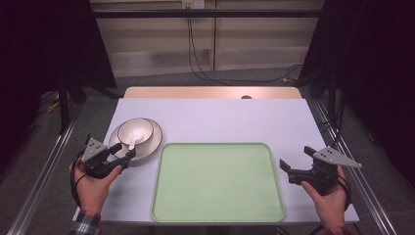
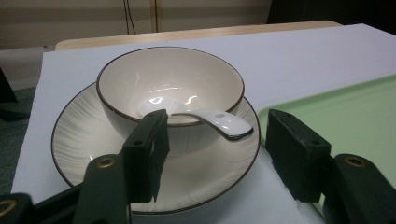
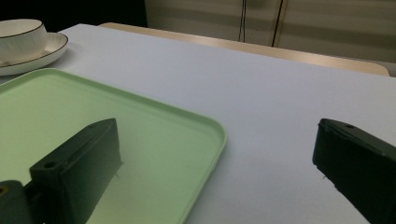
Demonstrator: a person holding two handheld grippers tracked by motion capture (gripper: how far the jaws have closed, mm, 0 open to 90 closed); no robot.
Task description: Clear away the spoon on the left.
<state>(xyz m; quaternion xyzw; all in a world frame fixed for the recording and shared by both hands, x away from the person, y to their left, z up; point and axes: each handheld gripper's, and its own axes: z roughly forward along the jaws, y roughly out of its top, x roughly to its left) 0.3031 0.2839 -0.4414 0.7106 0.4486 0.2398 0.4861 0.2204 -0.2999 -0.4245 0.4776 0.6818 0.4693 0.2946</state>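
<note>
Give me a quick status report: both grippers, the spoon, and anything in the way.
Left gripper open, jaws either side of the spoon handle. Spoon rests in the bowl on the plate. Right gripper open, holding nothing, over tray edge. Nothing in the way.

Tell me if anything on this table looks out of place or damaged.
Nothing stands out. The bowl sits upright on its plate, the spoon rests over the bowl's rim, and the green tray lies flat, nothing spilled.
</note>
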